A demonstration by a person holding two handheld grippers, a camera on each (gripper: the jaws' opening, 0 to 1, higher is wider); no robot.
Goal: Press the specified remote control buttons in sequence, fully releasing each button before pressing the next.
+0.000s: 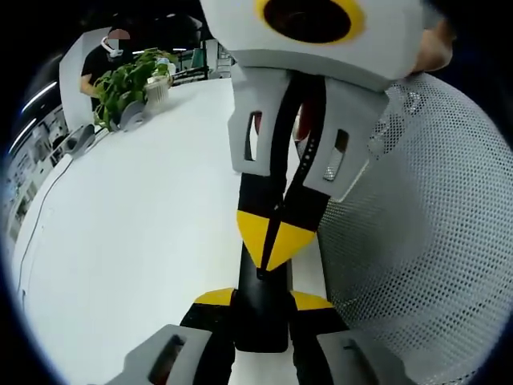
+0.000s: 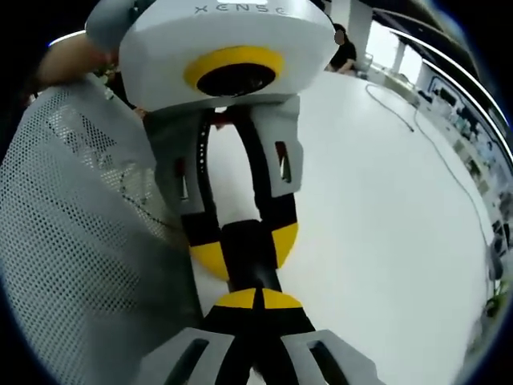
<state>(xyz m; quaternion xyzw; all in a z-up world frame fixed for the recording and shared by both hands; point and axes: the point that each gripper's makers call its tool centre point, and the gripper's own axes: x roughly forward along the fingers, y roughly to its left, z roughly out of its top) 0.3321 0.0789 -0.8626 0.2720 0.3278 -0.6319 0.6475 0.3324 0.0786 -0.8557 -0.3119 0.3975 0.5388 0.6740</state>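
While the black remote control (image 1: 260, 309) lies on the white tabletop (image 1: 136, 241), the left tongs (image 1: 262, 303) clamp it at its near end, and the right tongs (image 1: 276, 241) press their closed yellow tips onto its top; a white mesh sleeve (image 1: 425, 241) lies just beside it.

The remote (image 1: 260, 309) is mostly hidden: in the left gripper view the jaws cover its sides and the right gripper (image 1: 276, 241) covers its far end, so no buttons show. In the right gripper view only a short dark stretch (image 2: 250, 257) shows between the two grippers. The mesh sleeve (image 1: 425, 241) is cut off by the edge.
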